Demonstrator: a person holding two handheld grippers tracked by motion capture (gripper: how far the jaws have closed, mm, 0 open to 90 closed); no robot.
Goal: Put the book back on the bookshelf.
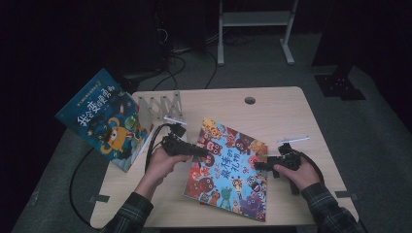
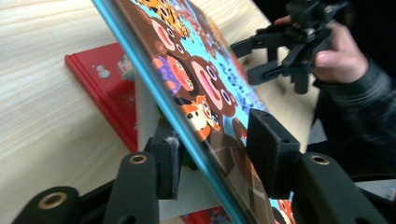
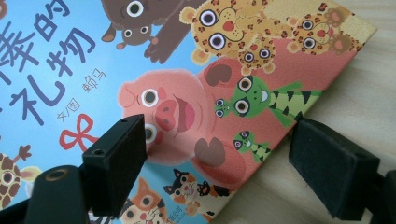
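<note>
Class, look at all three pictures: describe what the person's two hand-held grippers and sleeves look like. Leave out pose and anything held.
Both the left gripper and the right gripper are matt black, each with two blocky, flat-faced jaws on arms fixed with brass-coloured rivets. A black cable loops from the left one; another trails behind the right. The person's sleeves are dark plaid with a fine light check, ending in buttoned-style cuffs.

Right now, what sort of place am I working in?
Probably a lab or recording room rather than a home or library. A bare wooden table with a cable hole stands on grey carpet in a dark room, cables trail across the floor behind it, and a white metal stand sits beyond.
</note>
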